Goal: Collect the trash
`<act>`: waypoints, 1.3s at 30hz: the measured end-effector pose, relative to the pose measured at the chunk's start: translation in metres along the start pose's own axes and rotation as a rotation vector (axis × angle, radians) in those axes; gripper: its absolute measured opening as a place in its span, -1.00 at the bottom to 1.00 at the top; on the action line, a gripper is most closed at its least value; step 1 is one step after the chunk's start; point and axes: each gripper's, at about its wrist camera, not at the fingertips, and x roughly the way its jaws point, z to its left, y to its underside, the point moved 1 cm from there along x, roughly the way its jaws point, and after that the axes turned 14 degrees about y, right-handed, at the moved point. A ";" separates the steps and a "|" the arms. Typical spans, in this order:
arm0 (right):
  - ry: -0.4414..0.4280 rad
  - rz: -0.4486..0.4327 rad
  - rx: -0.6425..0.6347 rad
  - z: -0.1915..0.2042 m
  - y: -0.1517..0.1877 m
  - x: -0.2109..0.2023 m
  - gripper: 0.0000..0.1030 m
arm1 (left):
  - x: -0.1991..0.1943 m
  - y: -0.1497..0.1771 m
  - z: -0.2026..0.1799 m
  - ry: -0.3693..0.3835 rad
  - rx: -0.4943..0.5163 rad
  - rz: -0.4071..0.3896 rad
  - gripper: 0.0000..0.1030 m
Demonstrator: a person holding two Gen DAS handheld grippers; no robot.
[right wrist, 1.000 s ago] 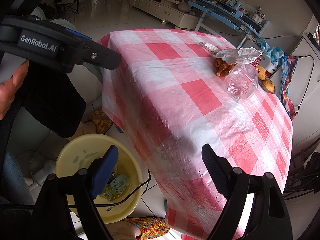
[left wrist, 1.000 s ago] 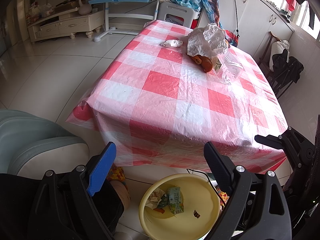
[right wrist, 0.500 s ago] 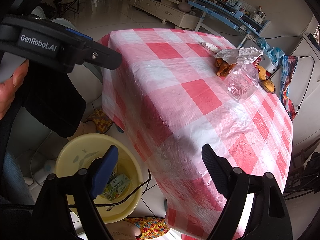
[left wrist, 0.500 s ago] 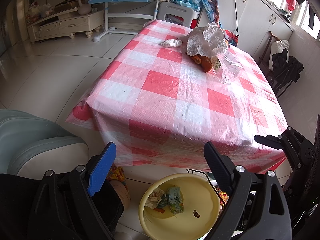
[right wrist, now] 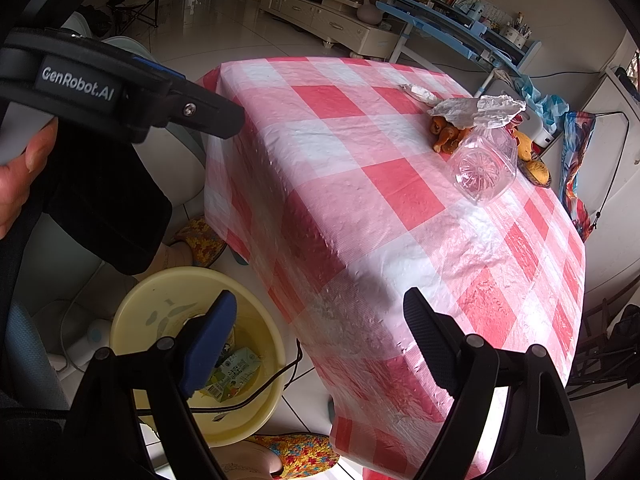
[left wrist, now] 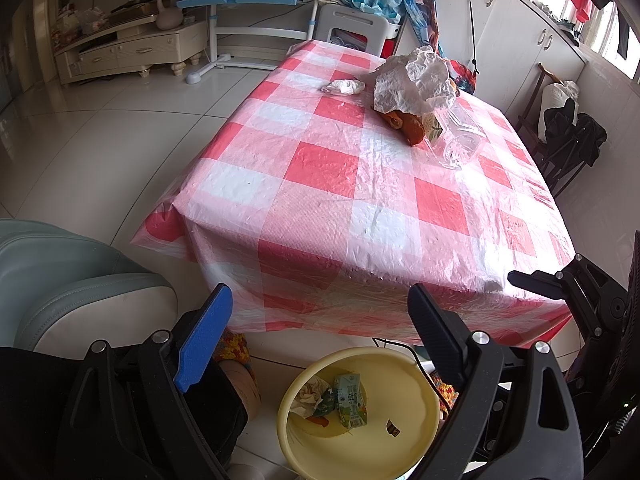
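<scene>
Desk (left wrist: pixel 332 184) w/ red-white check plastic cloth, white tile floor (left wrist: pixel 100 128). Far end: crumpled white bag (left wrist: pixel 416 80), clear bottle (left wrist: pixel 460 140) on its side, tissue wad (left wrist: pixel 344 87). Yellow bin (left wrist: pixel 400 452) on floor at near edge — carton inside. Left gripper (left wrist: pixel 320 344) & right gripper (right wrist: pixel 320 340): fingers spread wide, empty.

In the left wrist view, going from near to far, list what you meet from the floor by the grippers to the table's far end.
Yellow basin holding cartons → near table edge → clear plastic bottle → orange-brown food scraps → crumpled white paper → small white wad.
</scene>
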 end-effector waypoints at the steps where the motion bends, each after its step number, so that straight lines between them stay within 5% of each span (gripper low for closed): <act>1: 0.000 0.000 0.000 0.000 0.000 0.000 0.58 | 0.000 0.000 0.000 0.000 0.000 0.000 0.67; 39: 0.002 -0.002 -0.007 0.004 -0.001 0.000 0.58 | 0.000 0.000 -0.001 0.000 0.001 -0.001 0.67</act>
